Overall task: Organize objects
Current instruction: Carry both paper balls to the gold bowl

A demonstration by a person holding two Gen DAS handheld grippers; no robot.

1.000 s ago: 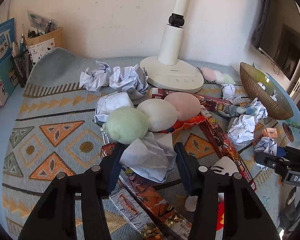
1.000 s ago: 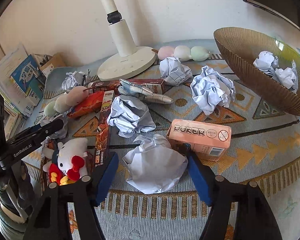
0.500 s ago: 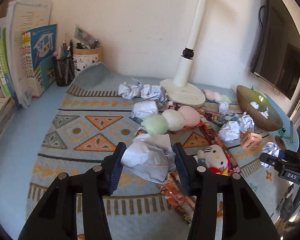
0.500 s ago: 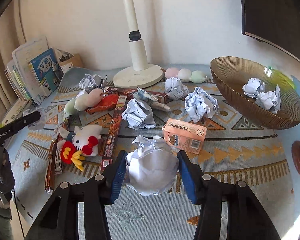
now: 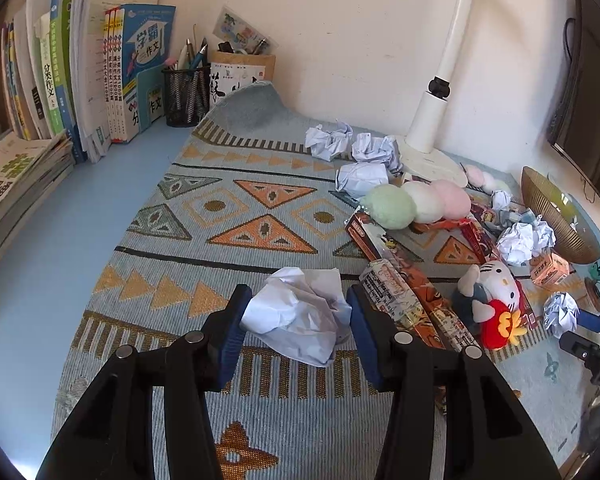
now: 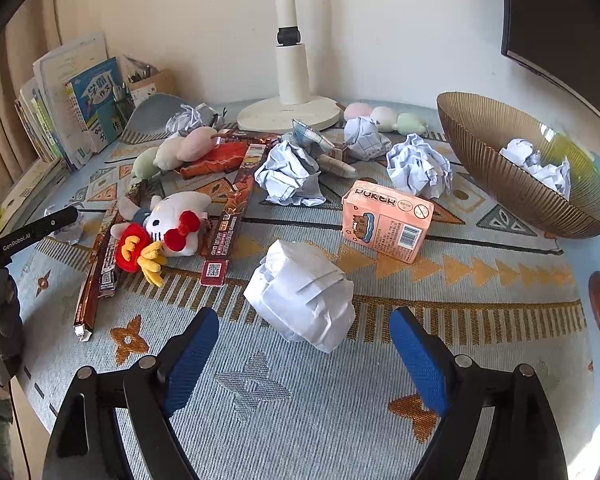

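Nearest you, your left gripper (image 5: 296, 316) is clamped on a crumpled paper ball (image 5: 298, 316), its blue pads pressed into both sides. Your right gripper (image 6: 304, 344) has its jaws spread wide, and a second paper wad (image 6: 302, 294) sits between and just ahead of the tips; neither pad touches it. Whether that wad rests on the patterned mat (image 6: 340, 412) or hangs just above it, the right wrist view does not settle.

Just beyond lie the poker box (image 6: 386, 220), the plush kitten (image 6: 168, 228) and the long snack boxes (image 6: 230, 212). Further on, 3 more loose wads (image 6: 290, 172) lie around the middle of the mat, with at least 3 others by the lamp base (image 6: 288, 114) in the left wrist view.

At the far right, the ribbed bowl (image 6: 496, 168) holds roughly 2 wads (image 6: 540, 164), so I judge the sorting is only begun. Most of the paper remains on the mat, and the toys, boxes and dango plush (image 6: 172, 152) have no visible place yet. The wad in your left gripper is well apart from the bowl.
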